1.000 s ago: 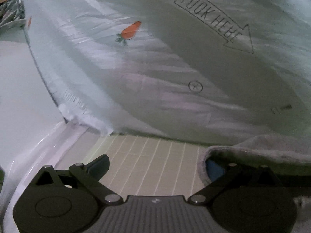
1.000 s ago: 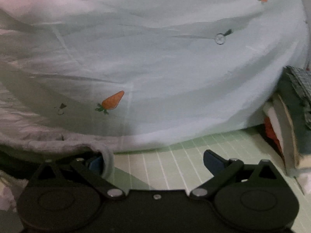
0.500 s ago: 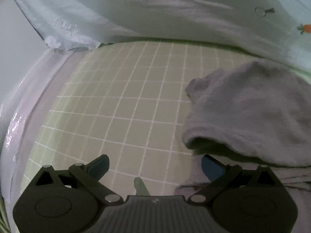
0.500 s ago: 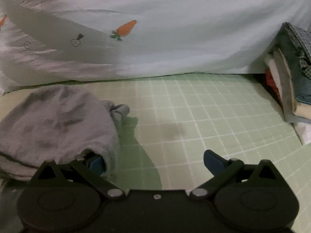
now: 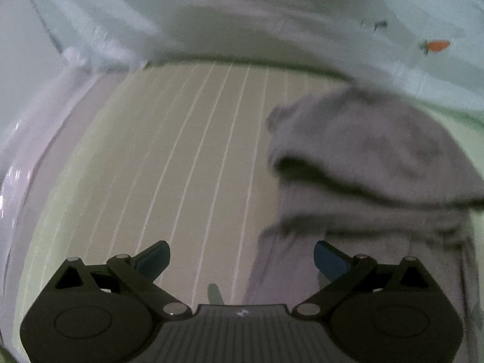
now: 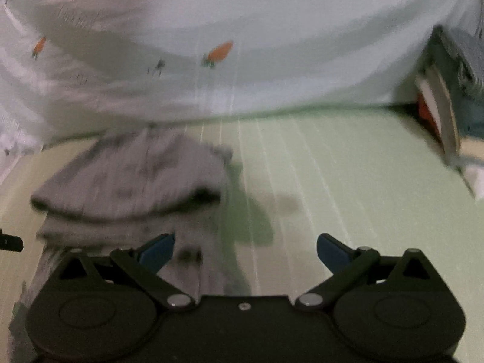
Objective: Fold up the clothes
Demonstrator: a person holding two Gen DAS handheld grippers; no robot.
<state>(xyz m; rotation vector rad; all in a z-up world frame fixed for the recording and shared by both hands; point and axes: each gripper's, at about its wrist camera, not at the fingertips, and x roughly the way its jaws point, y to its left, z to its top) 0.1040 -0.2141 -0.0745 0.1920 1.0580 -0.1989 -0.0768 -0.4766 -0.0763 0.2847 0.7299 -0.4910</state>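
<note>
A grey fleecy garment (image 5: 372, 151) lies folded over itself on the pale green grid mat (image 5: 169, 157), its upper layer overhanging a lower one. In the right wrist view the same grey garment (image 6: 133, 181) sits at the left. My left gripper (image 5: 242, 257) is open, its right fingertip over the garment's lower edge, nothing between the fingers. My right gripper (image 6: 245, 249) is open too, with its left fingertip above the garment's near edge and bare mat (image 6: 348, 181) under the right one. Both views are blurred by motion.
A light blue sheet with carrot prints (image 6: 242, 30) hangs along the far side of the mat. A stack of folded clothes (image 6: 447, 103) stands at the right edge. A shiny white rim (image 5: 33, 139) borders the mat on the left.
Both grippers have let go of the grey garment and pulled back from the sheet toward me. The garment now lies folded on the mat, and more of it shows.
</note>
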